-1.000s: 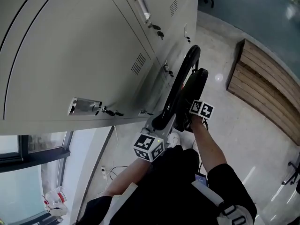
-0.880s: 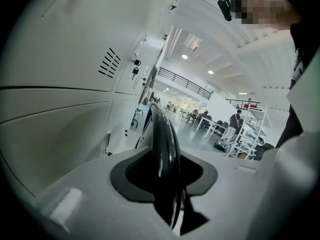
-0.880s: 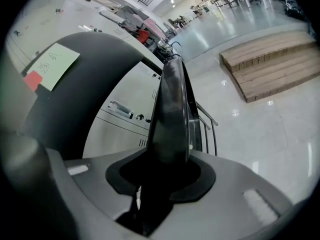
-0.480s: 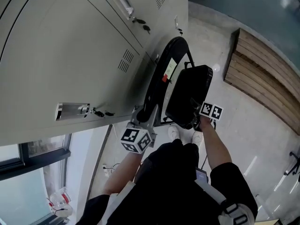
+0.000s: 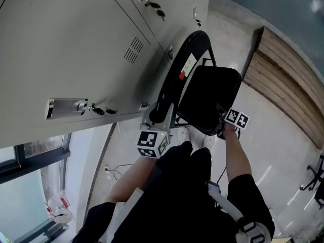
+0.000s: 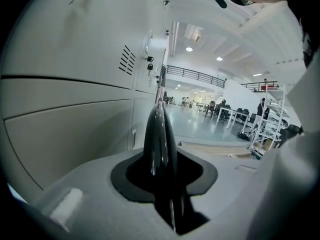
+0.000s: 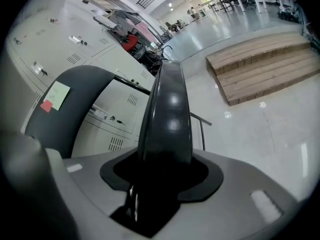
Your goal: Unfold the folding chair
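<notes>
Clamped near at hand: left gripper [image 6: 160, 159] on the backrest [image 6: 159, 129] rim, right gripper [image 7: 165, 156] on the seat [image 7: 167, 104] edge, both pairs of jaws just opened somewhat wider around them. Black folding chair [image 5: 208, 99] partly opened, standing on pale floor [image 5: 266, 135] beside grey lockers [image 5: 76, 44]; wooden platform [image 5: 288, 85] beyond.

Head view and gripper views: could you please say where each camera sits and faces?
Head view: on the head, steeply down at the chair; arms, left gripper, right gripper show.
Left gripper view: along its fingers, just opening, round the backrest, toward the hall.
Right gripper view: along its fingers, just opening, round the seat, toward lockers.
Head and right gripper views share the backrest's note.
</notes>
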